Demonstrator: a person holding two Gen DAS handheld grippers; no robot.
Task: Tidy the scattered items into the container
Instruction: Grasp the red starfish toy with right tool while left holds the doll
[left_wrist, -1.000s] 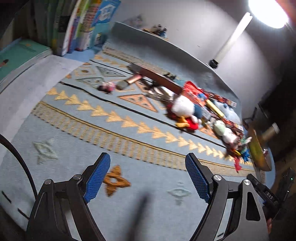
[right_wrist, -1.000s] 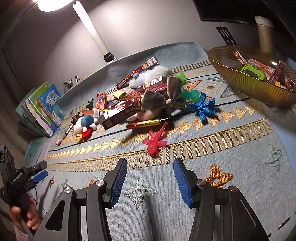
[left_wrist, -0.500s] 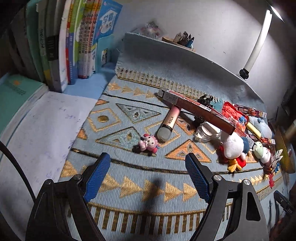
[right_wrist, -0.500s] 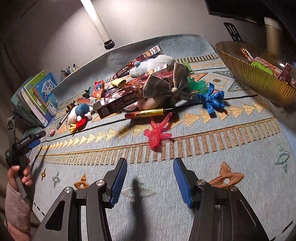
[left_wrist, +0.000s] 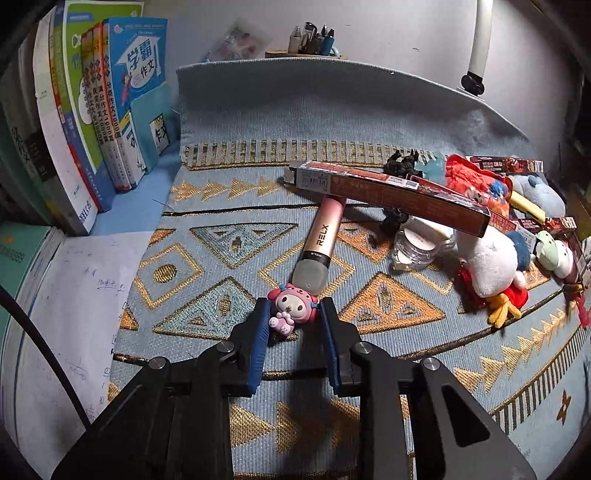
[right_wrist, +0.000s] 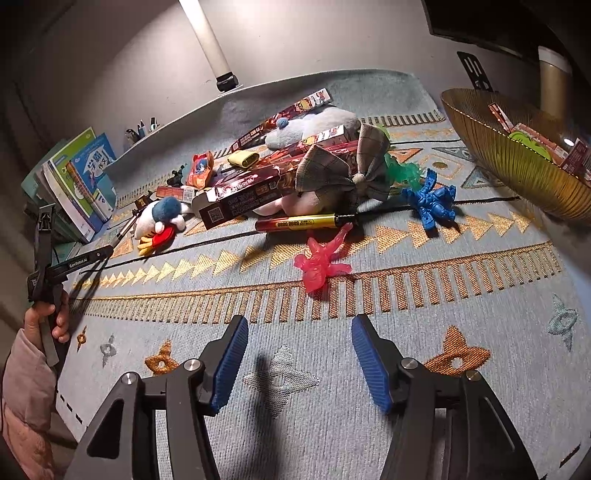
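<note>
A small pink bunny figurine (left_wrist: 291, 302) lies on the patterned blue mat (left_wrist: 207, 236). My left gripper (left_wrist: 294, 314) is closing around it, and both blue pads touch its sides. Just beyond the figurine lies a pink RELX stick (left_wrist: 323, 236), its far end under a long red box (left_wrist: 388, 192). In the right wrist view my right gripper (right_wrist: 300, 322) hovers over bare mat, jaws opening with nothing between them. Ahead of it lie a translucent pink figure (right_wrist: 321, 262), a yellow marker (right_wrist: 303, 222) and a blue figure (right_wrist: 432, 203). The gold bowl (right_wrist: 517, 162) at the far right holds several items.
Upright books (left_wrist: 110, 103) and a sheet of paper (left_wrist: 74, 295) border the mat's left side. A white plush (left_wrist: 487, 258), a clear jar (left_wrist: 417, 243) and more toys pile up on the right. A lamp post (right_wrist: 207, 40) stands at the back wall. A hand (right_wrist: 55, 321) holds the left gripper.
My left gripper moved forward to the pink figurine and its wide jaws closed onto it. The right gripper stayed in place and its jaws spread a little.
</note>
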